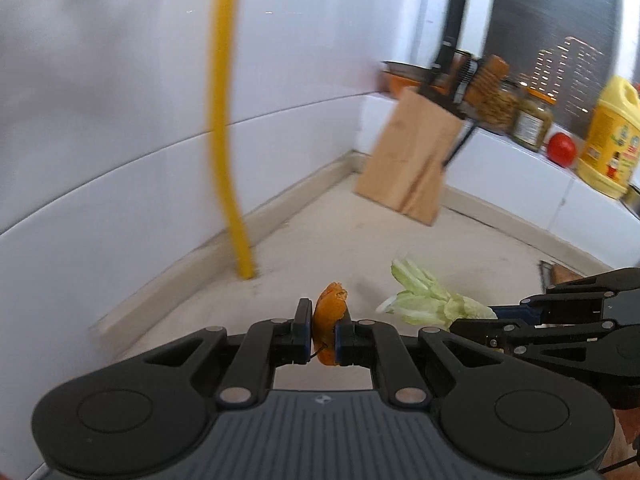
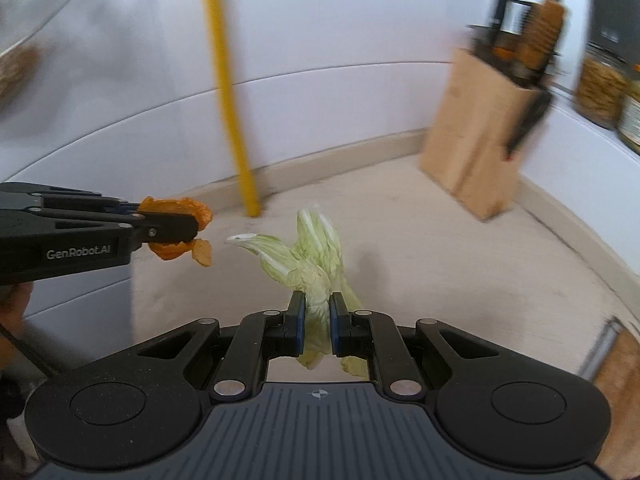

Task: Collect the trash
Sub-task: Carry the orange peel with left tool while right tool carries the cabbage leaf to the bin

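White tiled walls meet in a corner behind a pale stone countertop point(image 1: 360, 236), and both views are smeared with motion blur. A yellow pipe point(image 1: 224, 120) drops down the wall and meets the counter near the corner. Over by the back wall stands a wooden knife block point(image 2: 476, 136), tilted in the fisheye, with dark handles sticking out of its top.

Left gripper point(image 1: 323, 330) up front in its own camera: jaws pinched tight on a scrap of orange peel point(image 1: 330, 314), the peel standing on edge between the blue pads and poking up above them. From the right wrist view that same gripper comes in from the left edge, peel curling out above and below its tip, held clear above the counter.

Right gripper point(image 2: 317, 322) now: jaws clamped on a bunch of pale green cabbage leaves point(image 2: 308, 256), leaves fanning upward past the pads and a bit of stem hanging below. In the left view the cabbage sits just to the right of the peel, the two grippers side by side and near each other, not touching.

On the ledge at right: glass jars point(image 1: 532, 120), a red tomato point(image 1: 561, 149) and a yellow oil jug point(image 1: 610, 140).
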{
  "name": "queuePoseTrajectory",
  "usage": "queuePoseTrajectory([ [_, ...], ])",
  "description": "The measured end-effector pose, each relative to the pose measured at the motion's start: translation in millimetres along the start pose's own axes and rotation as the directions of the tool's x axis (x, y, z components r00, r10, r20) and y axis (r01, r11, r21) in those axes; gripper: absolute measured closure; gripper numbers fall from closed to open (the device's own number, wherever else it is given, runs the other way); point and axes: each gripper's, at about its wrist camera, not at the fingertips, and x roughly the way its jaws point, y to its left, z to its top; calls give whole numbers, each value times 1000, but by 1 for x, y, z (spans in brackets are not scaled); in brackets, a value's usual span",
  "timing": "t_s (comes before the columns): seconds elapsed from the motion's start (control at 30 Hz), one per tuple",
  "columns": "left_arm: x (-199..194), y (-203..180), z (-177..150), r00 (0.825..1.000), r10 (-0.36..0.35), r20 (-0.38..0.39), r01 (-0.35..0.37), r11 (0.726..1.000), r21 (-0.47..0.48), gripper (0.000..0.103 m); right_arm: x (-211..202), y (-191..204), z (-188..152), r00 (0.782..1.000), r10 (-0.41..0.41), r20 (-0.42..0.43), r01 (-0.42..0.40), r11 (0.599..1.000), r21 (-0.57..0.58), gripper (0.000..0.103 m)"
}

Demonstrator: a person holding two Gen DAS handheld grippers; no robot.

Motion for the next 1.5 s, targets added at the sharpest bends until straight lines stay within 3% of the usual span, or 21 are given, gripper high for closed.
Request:
queuePoseTrajectory([
  [0.4,-51,66,-40,990,141,5,-140,982,-125,97,24,90,10,988,151,-41,-155,980,-128,87],
  [0.73,-78,102,-70,975,220,-17,-219,957,-188,97,33,150,4,967,243,-81,-254,949,-188,87],
  [1.17,-103,120,-106,965,259,-53,-264,933,-245,97,37,199,-20,946,298,-127,-319,927,-197,87],
  [1.5,-112,124,-132,962,256,-89,-272,914,-302,97,41,211,-40,937,308,-163,-334,928,-165,87],
])
